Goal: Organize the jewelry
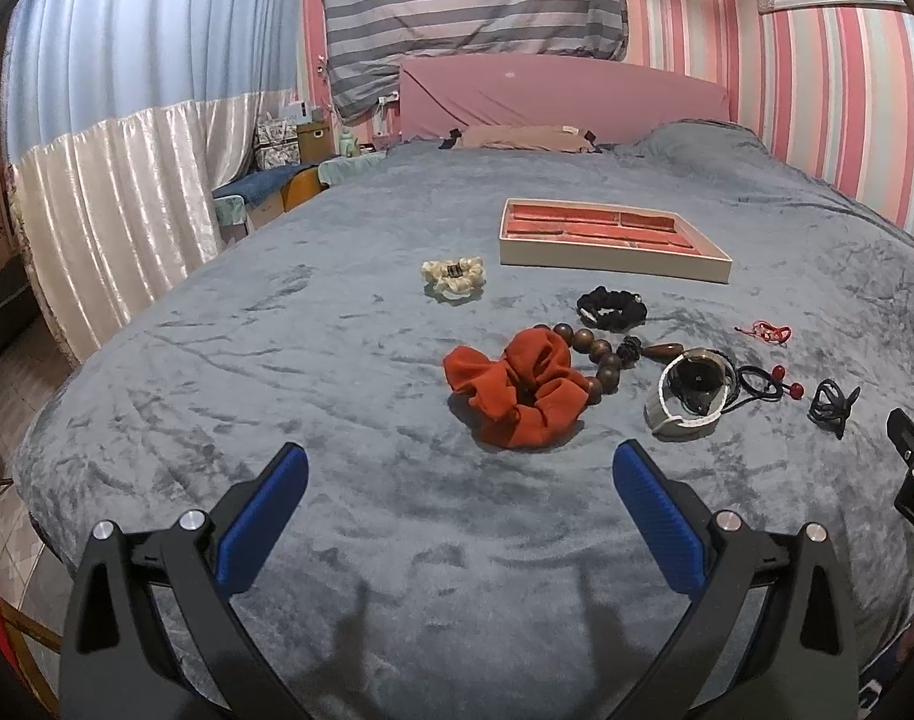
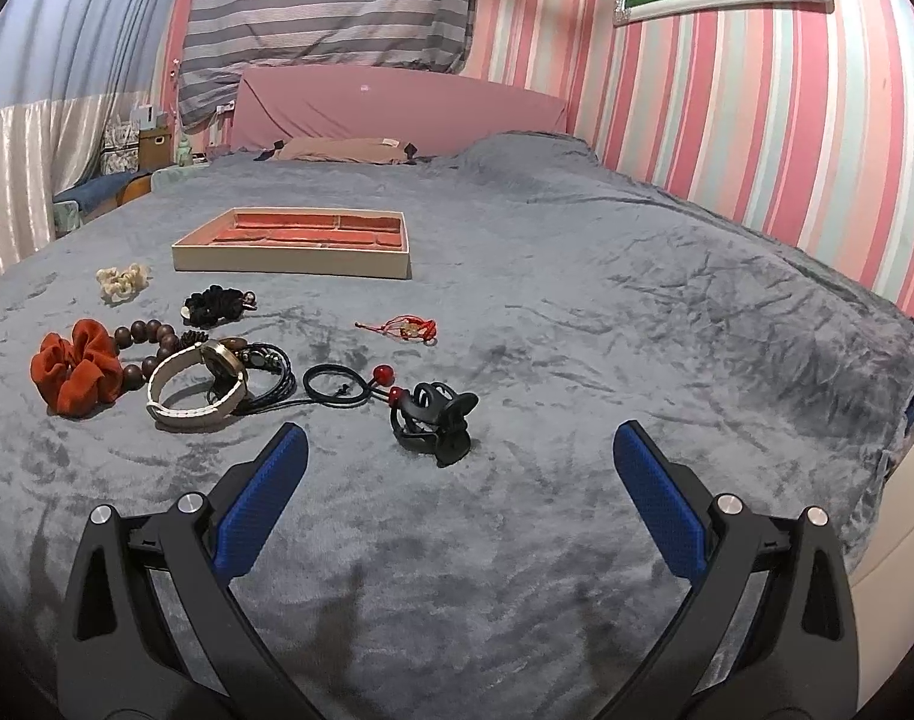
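A cream jewelry tray with red-lined compartments [image 1: 613, 255] [image 2: 289, 264] lies on the grey bed. Nearer lie an orange scrunchie [image 1: 517, 396] [image 2: 76, 375], a wooden bead bracelet [image 1: 601, 354] [image 2: 151, 336], a black scrunchie [image 1: 612, 307] [image 2: 216, 305], a cream scrunchie [image 1: 454, 279] [image 2: 121, 281], a white-strapped watch [image 1: 691, 390] [image 2: 199, 384], a black hair tie with red beads [image 1: 763, 387] [image 2: 343, 387], a black claw clip [image 1: 832, 405] [image 2: 436, 417] and a red cord charm [image 1: 766, 333] [image 2: 406, 327]. My left gripper [image 1: 460, 474] is open and empty, just short of the orange scrunchie. My right gripper [image 2: 460, 456] is open and empty, just short of the claw clip.
The grey blanket [image 2: 637, 330] covers the whole bed. A pink headboard [image 2: 397, 102] and a pillow [image 2: 349, 150] are at the far end. A striped wall [image 2: 787, 120] runs along the right. Curtains [image 1: 127, 180] and bedside clutter [image 1: 295, 144] are at the left.
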### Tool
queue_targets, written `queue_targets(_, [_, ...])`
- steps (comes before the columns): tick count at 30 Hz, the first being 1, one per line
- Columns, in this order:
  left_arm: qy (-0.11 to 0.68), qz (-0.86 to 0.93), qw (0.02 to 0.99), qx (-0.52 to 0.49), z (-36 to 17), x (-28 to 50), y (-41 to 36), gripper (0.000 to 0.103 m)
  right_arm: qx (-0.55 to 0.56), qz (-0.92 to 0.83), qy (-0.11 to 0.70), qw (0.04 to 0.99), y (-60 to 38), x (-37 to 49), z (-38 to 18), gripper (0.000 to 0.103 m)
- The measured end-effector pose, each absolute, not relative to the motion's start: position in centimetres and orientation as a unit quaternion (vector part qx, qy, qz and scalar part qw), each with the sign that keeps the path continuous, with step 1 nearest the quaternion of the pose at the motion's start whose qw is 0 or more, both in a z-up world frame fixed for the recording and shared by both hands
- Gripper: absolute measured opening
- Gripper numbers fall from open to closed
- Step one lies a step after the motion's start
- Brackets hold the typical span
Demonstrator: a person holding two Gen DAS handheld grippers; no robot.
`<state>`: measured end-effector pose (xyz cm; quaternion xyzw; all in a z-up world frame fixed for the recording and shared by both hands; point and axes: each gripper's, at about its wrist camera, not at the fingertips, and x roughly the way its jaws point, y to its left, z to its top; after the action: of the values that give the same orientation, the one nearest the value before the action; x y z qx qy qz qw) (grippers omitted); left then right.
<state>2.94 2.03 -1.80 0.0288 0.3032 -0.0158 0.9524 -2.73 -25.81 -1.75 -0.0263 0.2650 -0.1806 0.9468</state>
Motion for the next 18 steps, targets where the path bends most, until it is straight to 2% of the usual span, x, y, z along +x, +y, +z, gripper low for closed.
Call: queue_targets(18, [0.328, -0.027, 0.944, 0.027, -3.0, 6.9, 2.3, 0.099, -0.014, -0.186, 0.3, 0.936, -27.9, 0.6, -3.5, 0.099])
